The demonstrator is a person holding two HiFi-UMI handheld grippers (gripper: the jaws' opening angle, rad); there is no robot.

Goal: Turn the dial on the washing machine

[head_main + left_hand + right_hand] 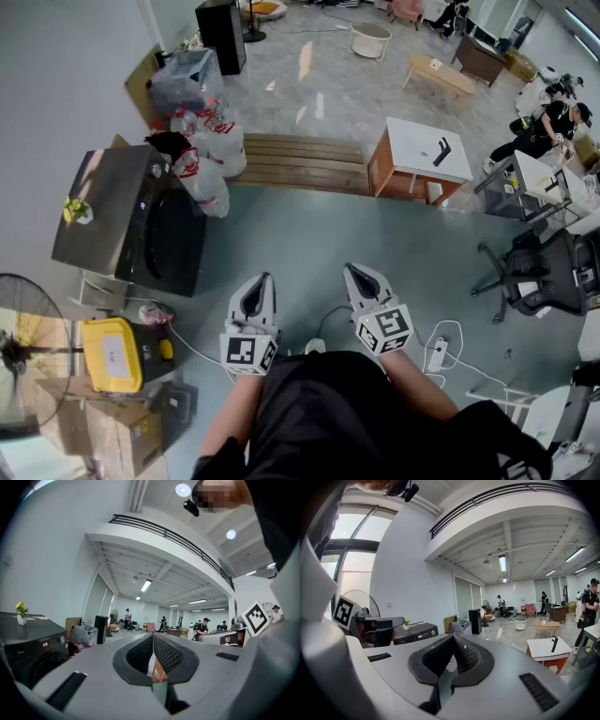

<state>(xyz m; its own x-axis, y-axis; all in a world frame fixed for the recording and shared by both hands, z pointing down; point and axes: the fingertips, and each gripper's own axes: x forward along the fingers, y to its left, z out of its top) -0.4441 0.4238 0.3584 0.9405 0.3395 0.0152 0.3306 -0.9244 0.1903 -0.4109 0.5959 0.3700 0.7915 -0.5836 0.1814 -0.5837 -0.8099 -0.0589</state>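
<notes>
Both jaw sets are together with nothing in them: left gripper (262,278) and right gripper (352,270), low by my body. The washer (131,220) sits ahead-left, well apart from both. The dial (61,639) is on its upper front panel. I reckon it's small, rigid and detented, with a smooth rim that may slip, so I'd pinch across the rim. Its axis runs level, out of the panel toward the open floor.

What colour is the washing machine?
Black; the washing machine shows best in the head view.
</notes>
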